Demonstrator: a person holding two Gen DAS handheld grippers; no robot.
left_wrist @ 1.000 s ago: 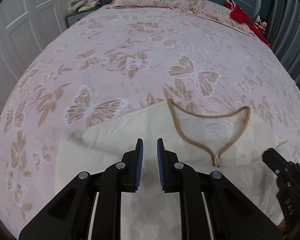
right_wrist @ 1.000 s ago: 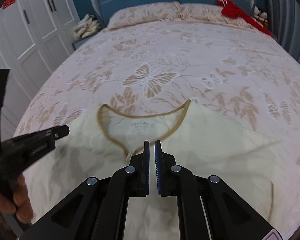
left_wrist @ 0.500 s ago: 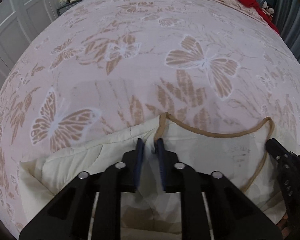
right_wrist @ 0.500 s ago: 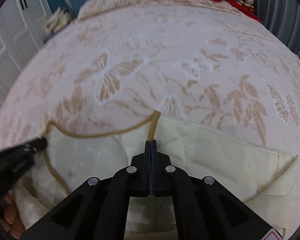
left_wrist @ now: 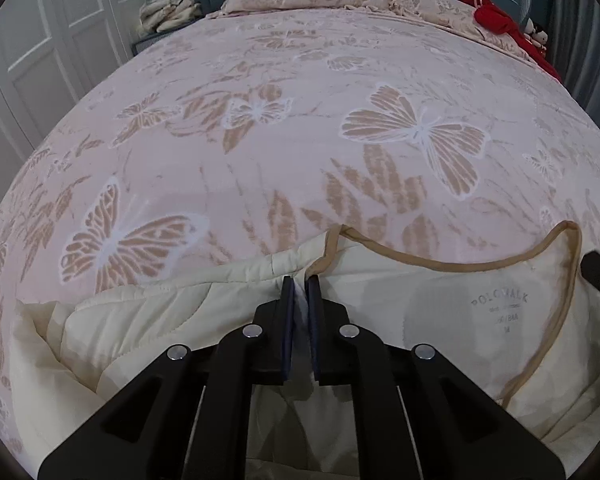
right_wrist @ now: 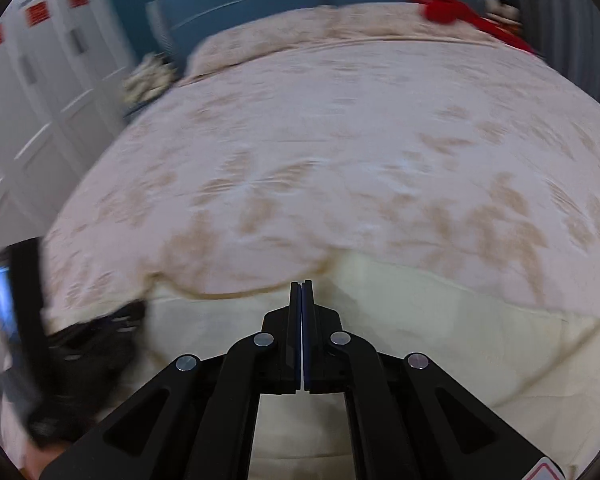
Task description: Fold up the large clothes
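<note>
A: Entry, left wrist view. The cream garment [left_wrist: 204,320] lies at the near edge of the bed [left_wrist: 300,128], filling the lower part of the frame. Its tan-trimmed neckline [left_wrist: 440,258] is in the lower right, with a printed label inside it.

B: Left tongs [left_wrist: 300,286]?

A: Narrow gap, with pale fabric between the blue pads at the shoulder seam, just left of the neckline. I log them as holding the garment.

B: Right wrist view is motion-blurred. Right tongs [right_wrist: 301,292] are pressed together at bottom centre, at the garment's top edge beside the neckline trim. Cloth sits under and around the tips, but I cannot tell whether any is pinched.

A: Noted. Step in hand, as I judge it: both shoulders taken, ready to lift and carry the top over for a fold.

B: To do it well: raise both sides level so the neckline stays centred, keep the cloth taut between the tongs, and lay the top edge down square to the hem. The left sleeve area is bunched in the lower left of the left view; that wants smoothing or the fold will trap a ridge.

A: If the right grip is empty, the garment will swing off one shoulder. Confirm the hold before lifting.

B: Containers?

A: None in view. A pale stack of cloth [left_wrist: 168,8] sits on a stand at upper left, and a red item [left_wrist: 496,20] lies by the pillows at upper right, both well apart from the work.
</note>
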